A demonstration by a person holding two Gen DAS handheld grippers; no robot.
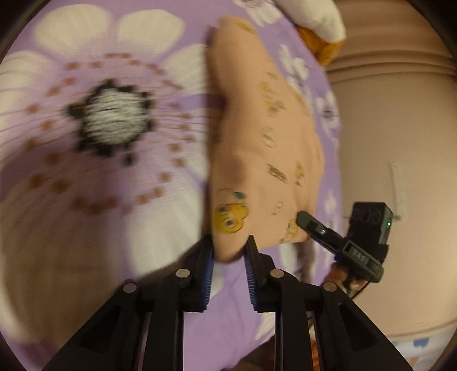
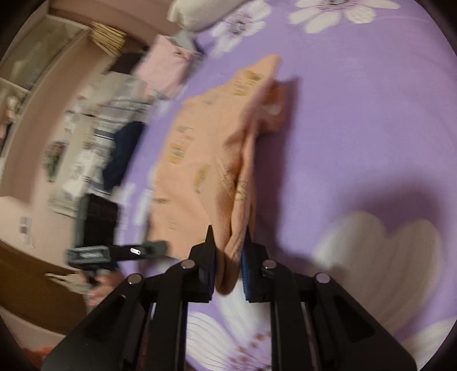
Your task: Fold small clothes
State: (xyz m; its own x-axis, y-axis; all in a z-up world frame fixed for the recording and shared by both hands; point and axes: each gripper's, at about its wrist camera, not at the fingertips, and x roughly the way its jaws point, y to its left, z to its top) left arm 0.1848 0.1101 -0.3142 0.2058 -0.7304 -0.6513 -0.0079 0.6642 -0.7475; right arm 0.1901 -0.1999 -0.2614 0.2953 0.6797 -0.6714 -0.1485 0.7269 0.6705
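We hold the peach garment [image 1: 257, 142] by its near edge – left claw [image 1: 230, 247] and right claw [image 2: 228, 242] both pinched on it – its length running away over the bedsheet [image 2: 357, 114].

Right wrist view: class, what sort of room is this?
Probably a bedroom: a purple flowered bedsheet under the peach garment, a white pillow, and more clothes piled at the edge.
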